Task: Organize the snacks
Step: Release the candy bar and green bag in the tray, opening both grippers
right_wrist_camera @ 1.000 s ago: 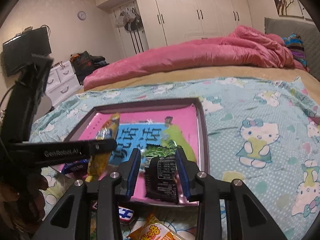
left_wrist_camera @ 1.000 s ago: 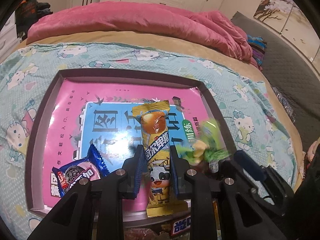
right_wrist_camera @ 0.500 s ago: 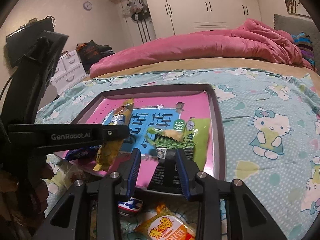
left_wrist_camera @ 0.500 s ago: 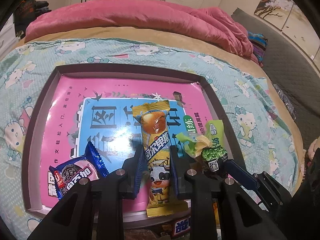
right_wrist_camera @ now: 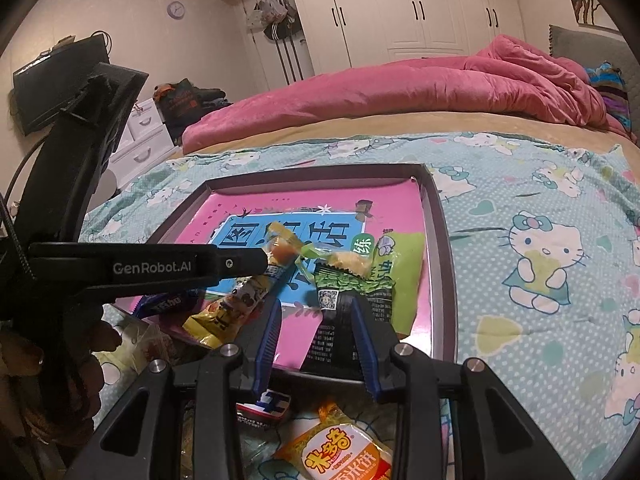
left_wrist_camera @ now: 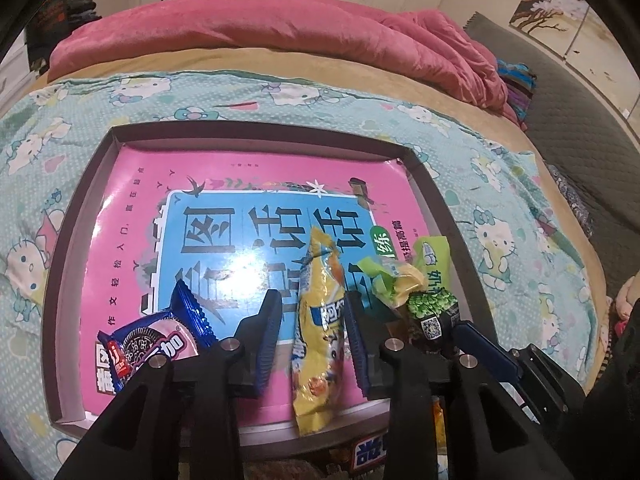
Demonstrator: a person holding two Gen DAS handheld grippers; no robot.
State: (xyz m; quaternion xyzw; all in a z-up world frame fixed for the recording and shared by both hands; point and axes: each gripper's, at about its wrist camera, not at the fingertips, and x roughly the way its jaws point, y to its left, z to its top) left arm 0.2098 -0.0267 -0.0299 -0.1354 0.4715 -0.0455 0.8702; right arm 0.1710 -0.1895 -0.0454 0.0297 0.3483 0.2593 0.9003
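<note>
My left tongs (left_wrist_camera: 312, 332) are opening around a crinkly yellow foil snack stick (left_wrist_camera: 320, 320), lower centre, pads no longer pressing it. My right tongs (right_wrist_camera: 316, 334), barely parted, pinch a glossy green-black pea packet (right_wrist_camera: 348, 300). Both lie in a shallow dark-rimmed tray (left_wrist_camera: 256, 130) with a slick pink-blue liner. A blue cookie wrapper (left_wrist_camera: 156, 340) sits lower left. Soft cartoon-cat bedsheet (right_wrist_camera: 540, 248) underneath, plush pink duvet (right_wrist_camera: 400, 88) and white wardrobes (right_wrist_camera: 420, 8) behind.

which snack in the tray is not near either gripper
The blue cookie pack at the tray's near left corner. The yellow pack lies between the opening left gripper's jaws; the right gripper holds the green-and-black pack.
</note>
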